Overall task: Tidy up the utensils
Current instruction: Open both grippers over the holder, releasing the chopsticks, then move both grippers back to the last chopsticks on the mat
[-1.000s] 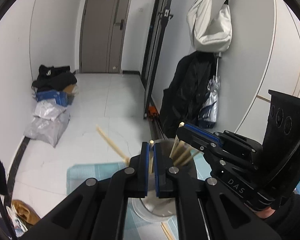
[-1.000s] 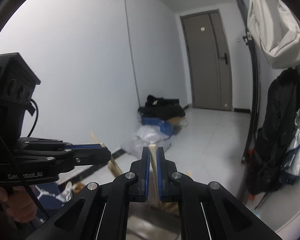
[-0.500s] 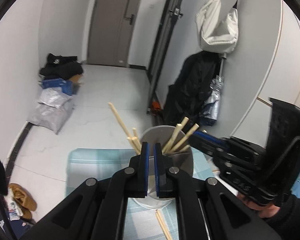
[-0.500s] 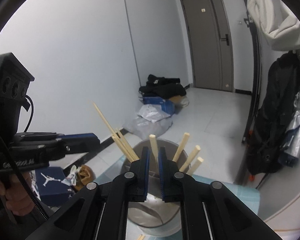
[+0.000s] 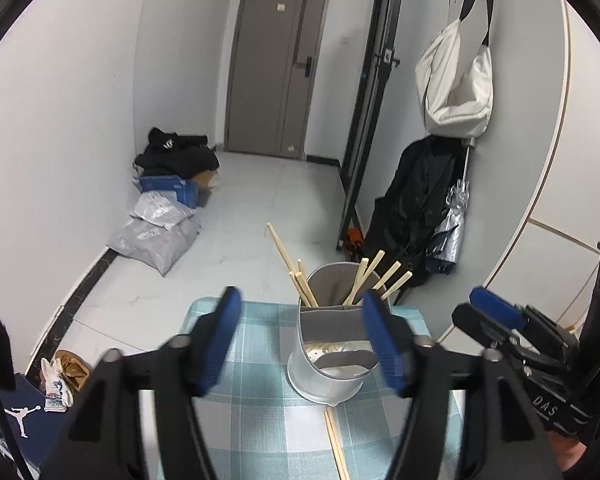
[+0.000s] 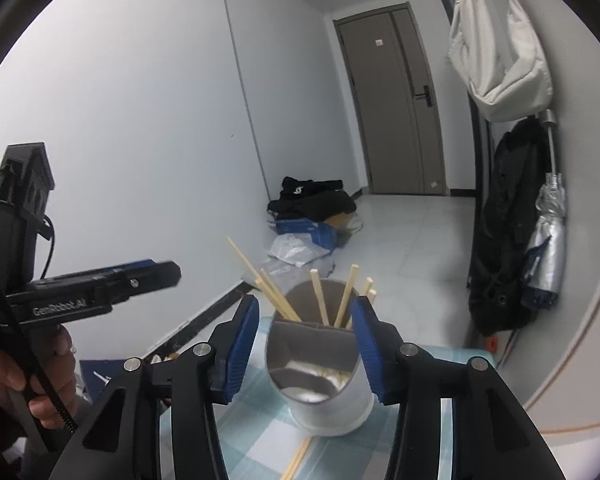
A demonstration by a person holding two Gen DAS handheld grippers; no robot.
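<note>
A second ago both my grippers were pinched on wooden sticks; now both are letting go, jaws spreading with nothing between the ribbed blue pads. The teal-and-white checked cloth table (image 5: 252, 364) carries the smooth grey metal cylindrical utensil holder (image 5: 332, 364), standing upright near its far edge. My left gripper (image 5: 304, 344) and right gripper (image 6: 306, 350) frame it without touching. The pale square-cut wooden chopsticks (image 5: 296, 276) lean in its rear compartment; two more loose chopsticks (image 5: 336, 440) lie flat on the cloth at its base.
</note>
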